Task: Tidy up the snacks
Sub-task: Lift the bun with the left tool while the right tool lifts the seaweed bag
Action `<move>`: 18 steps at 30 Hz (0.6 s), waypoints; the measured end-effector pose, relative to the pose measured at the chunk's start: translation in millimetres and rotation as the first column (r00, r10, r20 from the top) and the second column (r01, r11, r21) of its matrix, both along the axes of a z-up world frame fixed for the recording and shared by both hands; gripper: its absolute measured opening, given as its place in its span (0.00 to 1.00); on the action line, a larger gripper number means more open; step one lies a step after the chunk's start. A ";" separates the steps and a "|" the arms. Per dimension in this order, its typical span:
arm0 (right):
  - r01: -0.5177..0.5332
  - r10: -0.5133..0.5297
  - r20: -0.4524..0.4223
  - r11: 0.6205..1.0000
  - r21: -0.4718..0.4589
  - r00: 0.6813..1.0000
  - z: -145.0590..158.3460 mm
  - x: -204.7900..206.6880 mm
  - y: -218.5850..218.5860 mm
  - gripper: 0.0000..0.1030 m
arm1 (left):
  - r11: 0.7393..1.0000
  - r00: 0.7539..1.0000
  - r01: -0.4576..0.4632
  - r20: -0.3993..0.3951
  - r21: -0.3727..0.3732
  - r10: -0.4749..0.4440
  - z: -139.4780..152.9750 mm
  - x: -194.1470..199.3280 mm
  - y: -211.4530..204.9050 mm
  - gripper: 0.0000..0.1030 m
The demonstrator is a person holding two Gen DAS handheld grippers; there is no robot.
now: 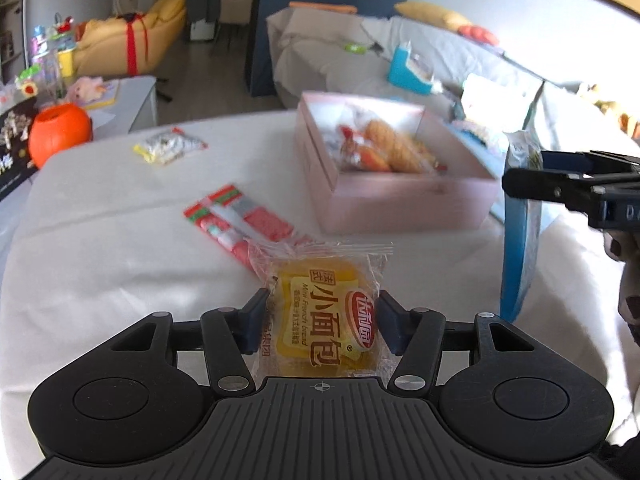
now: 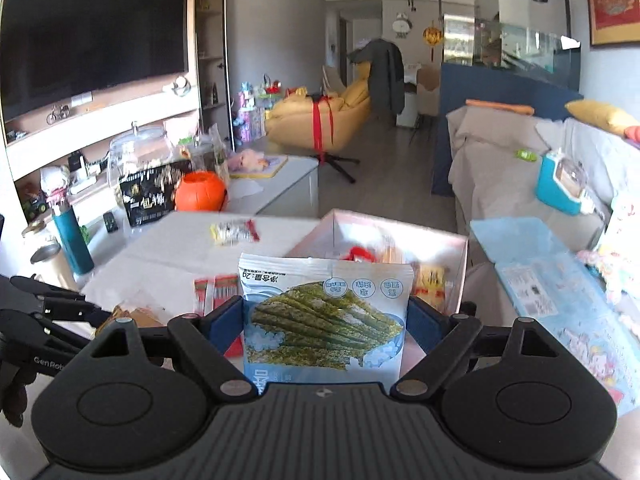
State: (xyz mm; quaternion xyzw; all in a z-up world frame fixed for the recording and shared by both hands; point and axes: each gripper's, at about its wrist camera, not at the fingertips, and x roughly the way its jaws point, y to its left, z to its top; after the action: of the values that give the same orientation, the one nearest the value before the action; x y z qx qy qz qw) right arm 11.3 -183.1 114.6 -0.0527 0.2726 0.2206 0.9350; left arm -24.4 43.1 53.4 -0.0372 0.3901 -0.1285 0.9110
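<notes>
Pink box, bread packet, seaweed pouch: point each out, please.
pink box [image 1: 400, 200], left wrist view, on its near side wall.
bread packet [image 1: 324, 316], left wrist view, on its yellow label.
seaweed pouch [image 2: 326, 328], right wrist view, on the printed seaweed picture.

Left gripper [image 1: 322, 322]: angled down toward the table, blue pads pressed on either side of a small bread packet [image 1: 326, 312], packet held.
Right gripper [image 2: 326, 322]: angled less steeply, jaws set wide, pads clamped on both edges of a seaweed snack bag [image 2: 326, 316], bag held upright.
</notes>
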 end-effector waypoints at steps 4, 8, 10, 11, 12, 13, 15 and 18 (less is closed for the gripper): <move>0.001 -0.002 -0.028 0.999 -0.041 1.000 -26.0 -10.7 2.0 0.83 | 1.000 0.999 0.016 -0.042 0.008 -0.015 -15.4 0.4 -5.5 0.59; -0.007 0.006 -0.020 1.000 -0.023 1.000 -34.4 -20.2 -1.3 0.83 | 1.000 0.998 0.026 -0.053 0.016 -0.025 -20.6 1.4 -10.3 0.59; -0.026 0.026 -0.042 1.000 -0.013 0.999 -36.4 -19.9 -1.8 0.84 | 0.999 0.998 0.030 -0.064 0.022 -0.028 -24.0 3.2 -12.3 0.59; -0.033 0.032 -0.059 0.999 -0.007 0.998 -37.9 -17.9 -1.2 0.84 | 0.999 0.997 0.032 -0.072 0.027 -0.030 -26.2 4.0 -13.5 0.59; -0.033 0.032 -0.075 0.999 -0.003 0.997 -40.1 -14.7 0.3 0.84 | 0.999 0.997 0.033 -0.077 0.030 -0.030 -28.3 4.0 -14.4 0.59; -0.033 0.032 -0.085 0.999 -0.003 0.996 -42.3 -11.1 2.4 0.84 | 0.999 0.996 0.031 -0.079 0.037 -0.028 -30.6 4.6 -15.5 0.59; -0.027 0.026 -0.104 1.000 -0.002 0.994 -46.5 -1.5 9.4 0.84 | 0.999 0.996 0.032 -0.079 0.041 -0.029 -31.8 4.5 -17.7 0.60; -0.043 0.043 -0.141 0.999 0.003 0.989 -53.7 16.3 21.9 0.84 | 0.998 0.996 0.035 -0.082 0.045 -0.031 -33.5 4.9 -17.9 0.62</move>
State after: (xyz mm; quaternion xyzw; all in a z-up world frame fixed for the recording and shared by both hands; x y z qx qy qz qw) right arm 27.6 -161.1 60.9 -0.0429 0.3369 0.2439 0.9084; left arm -19.6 25.2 19.9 -0.0149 0.4304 -0.1330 0.8927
